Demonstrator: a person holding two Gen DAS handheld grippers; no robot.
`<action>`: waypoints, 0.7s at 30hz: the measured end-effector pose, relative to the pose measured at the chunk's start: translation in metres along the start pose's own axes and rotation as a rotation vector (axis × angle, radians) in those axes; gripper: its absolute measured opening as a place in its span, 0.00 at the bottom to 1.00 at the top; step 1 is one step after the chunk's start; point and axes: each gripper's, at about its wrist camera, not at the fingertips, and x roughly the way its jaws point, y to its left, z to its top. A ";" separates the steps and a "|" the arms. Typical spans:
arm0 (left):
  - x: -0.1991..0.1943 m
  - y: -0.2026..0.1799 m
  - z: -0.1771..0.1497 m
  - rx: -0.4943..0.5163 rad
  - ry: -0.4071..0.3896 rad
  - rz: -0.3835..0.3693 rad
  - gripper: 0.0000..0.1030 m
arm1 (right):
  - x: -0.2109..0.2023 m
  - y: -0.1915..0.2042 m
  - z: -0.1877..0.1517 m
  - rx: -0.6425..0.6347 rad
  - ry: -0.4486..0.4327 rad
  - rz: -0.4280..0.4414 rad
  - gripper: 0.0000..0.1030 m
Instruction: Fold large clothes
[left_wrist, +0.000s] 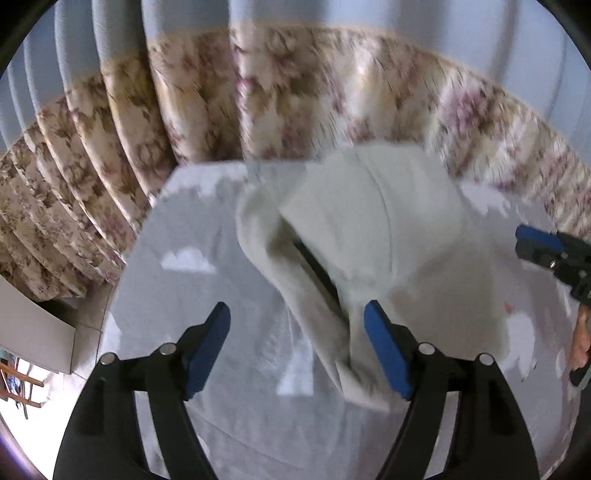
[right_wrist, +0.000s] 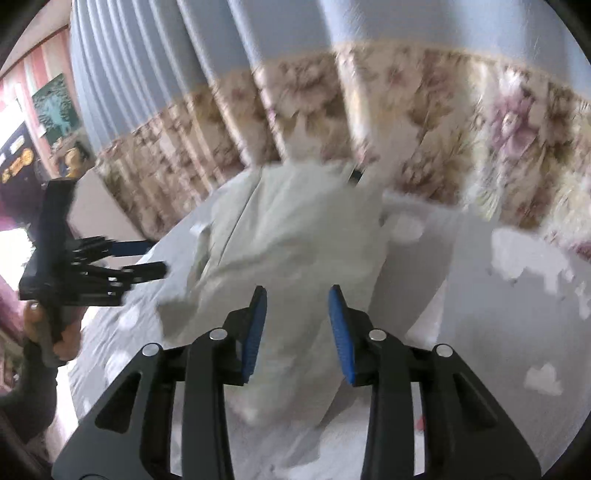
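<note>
Cream garment (left_wrist: 388, 229); grey sheet (left_wrist: 207, 229), white clouds; blue curtain (left_wrist: 184, 22), floral hem; blue pads (left_wrist: 207, 350).

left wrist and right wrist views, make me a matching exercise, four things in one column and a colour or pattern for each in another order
Things:
1. garment
2. curtain lower band
3. gripper pads
4. bed cover

Descriptions:
A. blue
B. pale grey with white cloud shapes
C. plain cream white
D. beige with pinkish flowers

Pairs: 1-C, 2-D, 3-A, 4-B
</note>
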 end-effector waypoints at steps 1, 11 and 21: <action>0.001 0.001 0.011 -0.011 -0.008 -0.002 0.73 | 0.006 -0.003 0.008 0.009 -0.003 -0.012 0.36; 0.085 -0.060 0.065 0.012 0.082 0.017 0.73 | 0.066 -0.061 0.038 0.172 0.046 -0.063 0.20; 0.119 -0.010 0.028 0.036 0.156 0.156 0.73 | 0.132 -0.004 0.029 0.020 0.143 -0.048 0.05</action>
